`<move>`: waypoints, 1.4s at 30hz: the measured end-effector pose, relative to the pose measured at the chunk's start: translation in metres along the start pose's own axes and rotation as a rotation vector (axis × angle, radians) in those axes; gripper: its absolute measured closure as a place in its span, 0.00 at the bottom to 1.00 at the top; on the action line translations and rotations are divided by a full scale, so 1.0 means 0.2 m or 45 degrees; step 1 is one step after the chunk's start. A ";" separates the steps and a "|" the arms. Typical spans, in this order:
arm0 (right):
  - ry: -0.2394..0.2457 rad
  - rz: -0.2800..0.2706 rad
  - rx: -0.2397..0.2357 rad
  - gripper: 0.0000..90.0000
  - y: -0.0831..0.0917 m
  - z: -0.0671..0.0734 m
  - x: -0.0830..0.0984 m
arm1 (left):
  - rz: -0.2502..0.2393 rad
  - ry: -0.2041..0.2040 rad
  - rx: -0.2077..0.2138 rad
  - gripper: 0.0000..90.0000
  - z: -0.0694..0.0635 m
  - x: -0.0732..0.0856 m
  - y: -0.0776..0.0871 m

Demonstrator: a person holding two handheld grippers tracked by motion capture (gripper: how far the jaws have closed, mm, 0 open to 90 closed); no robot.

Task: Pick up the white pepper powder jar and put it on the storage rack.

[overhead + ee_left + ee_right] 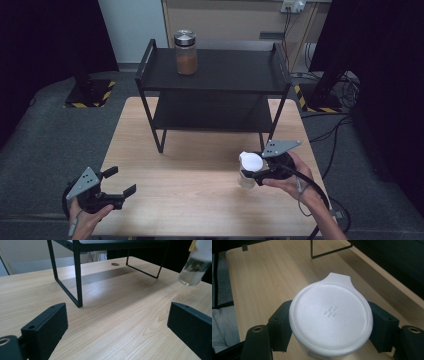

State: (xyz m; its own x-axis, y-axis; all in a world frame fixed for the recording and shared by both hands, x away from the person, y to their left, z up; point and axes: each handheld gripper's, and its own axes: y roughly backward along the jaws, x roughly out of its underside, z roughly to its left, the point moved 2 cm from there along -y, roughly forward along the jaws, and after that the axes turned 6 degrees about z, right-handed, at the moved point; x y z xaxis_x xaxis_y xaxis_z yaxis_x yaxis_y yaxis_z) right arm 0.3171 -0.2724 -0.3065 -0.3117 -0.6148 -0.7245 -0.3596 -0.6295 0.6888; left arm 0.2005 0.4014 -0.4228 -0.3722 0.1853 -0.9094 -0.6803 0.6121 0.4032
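A: What do we have on the light wooden table (200, 165)?

B: We see a black metal two-tier shelf rack (215, 82) standing at the far half of the table. On its top tier, towards the left, stands a clear glass jar with a silver metal lid and brown powder inside (185, 52), upright.

A: And the right claw (252, 172)?

B: We find it at the near right part of the table, held in the person's right hand (292, 177). Its jaws are clamped on a clear plastic jar with a white tabbed lid (250, 167), one jaw on each side just under the lid. In the right gripper view we look straight down on that white lid (330, 318), round, with a small tab at its far edge and a few tiny raised marks at its middle. In the left gripper view the bottom of the jar (193, 271) appears to hang a little above the wood, though we cannot be sure of that.

A: What about the left claw (120, 182)?

B: We see it at the near left corner, held in the left hand (85, 217), well apart from the white-lidded jar. Its jaws stand wide apart with nothing between them; in the left gripper view they frame bare wood, with the rack's near leg (77, 275) ahead.
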 end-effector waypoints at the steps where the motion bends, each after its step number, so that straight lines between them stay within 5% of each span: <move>1: 0.003 0.006 -0.004 0.35 0.02 -0.01 -0.02 | 0.000 0.001 0.001 0.02 0.00 0.00 0.00; 23: 0.026 0.022 0.012 0.35 0.40 -0.11 -0.31 | 0.006 0.023 0.019 0.02 0.01 0.01 -0.01; 42: 0.008 -0.013 0.062 0.35 0.64 -0.17 -0.73 | 0.009 0.027 0.030 0.02 0.02 0.01 -0.01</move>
State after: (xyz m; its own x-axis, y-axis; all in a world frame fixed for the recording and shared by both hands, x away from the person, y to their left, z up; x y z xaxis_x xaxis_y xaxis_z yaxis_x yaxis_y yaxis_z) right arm 0.3465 -0.2790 -0.1110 -0.3021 -0.6115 -0.7313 -0.4053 -0.6120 0.6792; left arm 0.2036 0.4024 -0.4252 -0.3904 0.1740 -0.9041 -0.6624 0.6289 0.4071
